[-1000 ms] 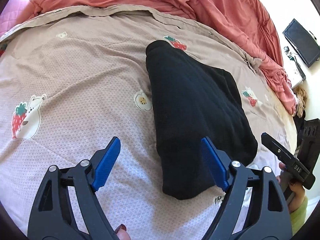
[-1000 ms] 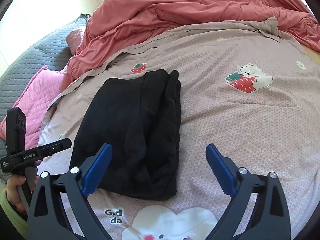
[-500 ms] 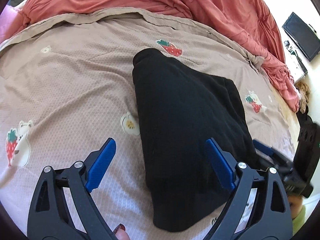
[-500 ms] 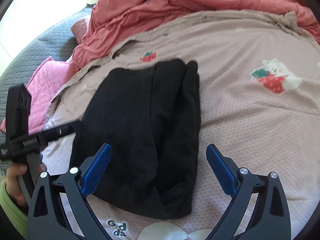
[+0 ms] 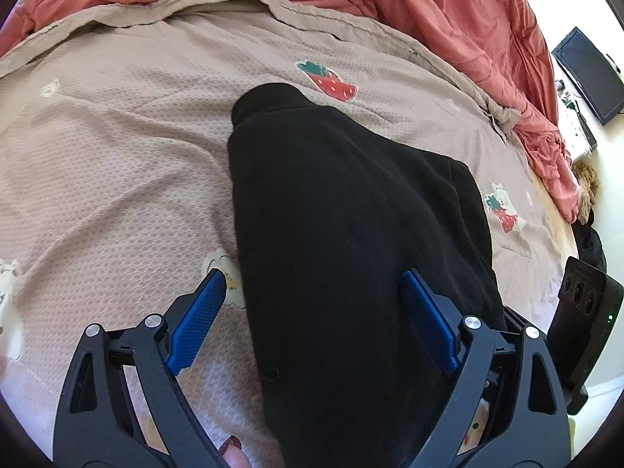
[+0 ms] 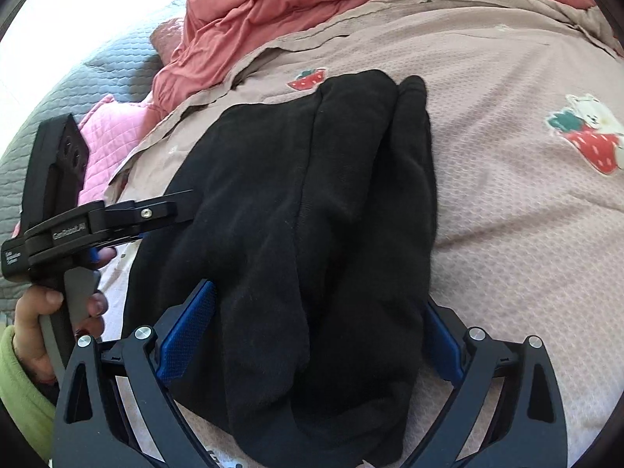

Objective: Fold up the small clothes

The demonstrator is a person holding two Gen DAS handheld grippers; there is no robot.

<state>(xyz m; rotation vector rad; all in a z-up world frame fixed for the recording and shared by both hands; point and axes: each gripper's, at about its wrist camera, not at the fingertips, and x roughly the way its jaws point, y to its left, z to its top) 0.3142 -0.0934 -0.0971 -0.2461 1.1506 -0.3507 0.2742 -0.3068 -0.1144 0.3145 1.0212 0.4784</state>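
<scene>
A black garment (image 5: 351,234) lies folded into a long strip on the beige printed bedsheet (image 5: 117,136). My left gripper (image 5: 314,296) hangs open low over the strip's near half, its left pad above bare sheet and its right pad above the cloth. In the right wrist view the same garment (image 6: 312,214) runs away from me. My right gripper (image 6: 316,323) stands open astride its near end, the cloth bulging between the blue pads and hiding part of the right one. The left gripper (image 6: 171,210), held by a hand in a green sleeve, reaches the garment's left edge.
A bunched salmon-red duvet (image 5: 429,7) covers the far side of the bed. A pink quilted pillow (image 6: 113,128) and a grey quilt (image 6: 97,70) lie at the left. A black screen (image 5: 589,74) stands beyond the bed's right edge.
Both grippers have come forward and lower onto the garment. The right one now straddles its near end; the left one has shifted right over the cloth. Jaws stay wide.
</scene>
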